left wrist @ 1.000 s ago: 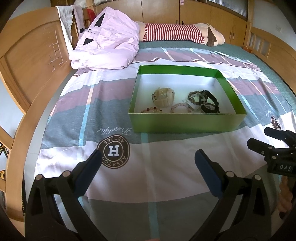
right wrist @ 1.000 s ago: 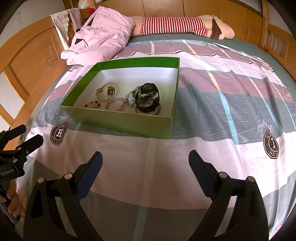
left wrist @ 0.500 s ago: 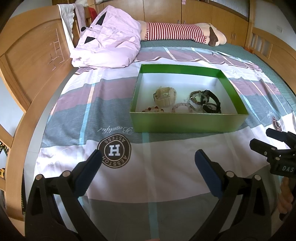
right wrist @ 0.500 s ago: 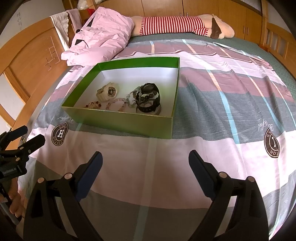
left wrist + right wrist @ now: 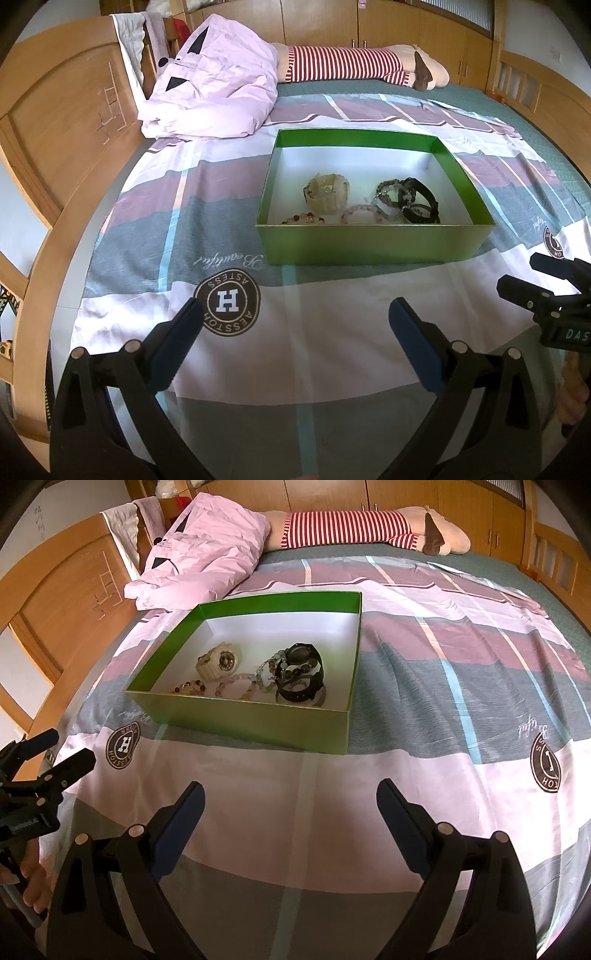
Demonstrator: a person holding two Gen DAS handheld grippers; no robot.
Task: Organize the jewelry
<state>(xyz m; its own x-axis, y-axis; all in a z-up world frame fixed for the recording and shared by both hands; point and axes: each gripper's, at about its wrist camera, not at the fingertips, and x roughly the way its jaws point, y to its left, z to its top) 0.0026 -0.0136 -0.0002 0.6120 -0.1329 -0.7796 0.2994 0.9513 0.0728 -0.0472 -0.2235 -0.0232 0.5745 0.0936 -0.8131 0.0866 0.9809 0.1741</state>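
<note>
A green box [image 5: 373, 243] [image 5: 243, 720] with a white inside sits on the bed ahead of both grippers. It holds a cream watch [image 5: 327, 192] [image 5: 218, 661], a black watch [image 5: 421, 205] [image 5: 301, 675] and several bead bracelets [image 5: 364, 214] [image 5: 236, 685]. My left gripper [image 5: 295, 328] is open and empty, low over the sheet short of the box. My right gripper [image 5: 290, 808] is also open and empty, beside the left. Each shows in the other's view: the right [image 5: 532, 280], the left [image 5: 51, 749].
A striped bedsheet [image 5: 295, 350] with round logos covers the bed. A pink folded garment [image 5: 214, 88] and a red-striped plush toy [image 5: 354, 66] lie beyond the box. A wooden headboard [image 5: 55, 133] runs along the left, and wooden cupboards [image 5: 388, 22] stand behind.
Both grippers have drawn back a little from the box and stay open. Nothing in the box has moved.
</note>
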